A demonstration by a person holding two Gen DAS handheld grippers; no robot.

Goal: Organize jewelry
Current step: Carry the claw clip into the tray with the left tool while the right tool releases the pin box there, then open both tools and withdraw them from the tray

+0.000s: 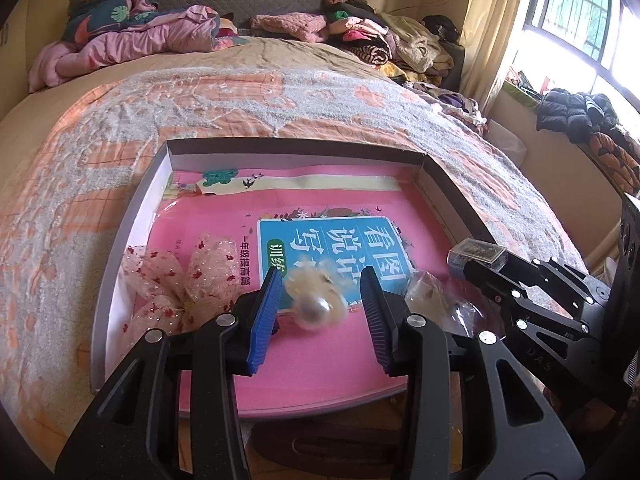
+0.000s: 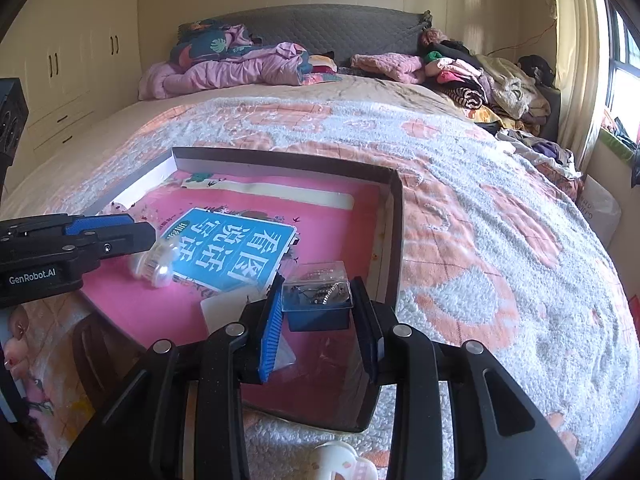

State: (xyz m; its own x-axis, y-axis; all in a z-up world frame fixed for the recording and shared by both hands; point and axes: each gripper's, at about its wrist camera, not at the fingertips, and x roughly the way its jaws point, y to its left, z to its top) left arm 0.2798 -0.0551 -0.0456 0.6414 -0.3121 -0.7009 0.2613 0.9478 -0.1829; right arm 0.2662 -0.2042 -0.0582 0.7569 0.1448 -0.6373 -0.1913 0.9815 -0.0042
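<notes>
A cream fluffy hair ornament with a big pearl point(image 1: 316, 304) lies blurred on the pink book point(image 1: 320, 344) inside a shallow grey-walled tray point(image 1: 296, 148). My left gripper point(image 1: 322, 280) straddles it, blue pads apart and not pressing on it. From the right wrist view the ornament point(image 2: 156, 264) sits just past the left gripper point(image 2: 120, 232). My right gripper point(image 2: 319, 284) is shut on a small jewelry box point(image 2: 316, 304) with a blue base and clear lid, held over the tray's right side. The left wrist view shows that box point(image 1: 476, 254) at the right gripper's tips point(image 1: 476, 268).
A gauzy floral bow point(image 1: 180, 280) lies at the tray's left, a clear plastic bag point(image 1: 432, 292) at its right. The tray rests on a bed with an orange-grey blanket point(image 2: 480, 208). Clothes piles point(image 2: 460, 72) crowd the headboard. A white clip point(image 2: 340, 460) lies at the near edge.
</notes>
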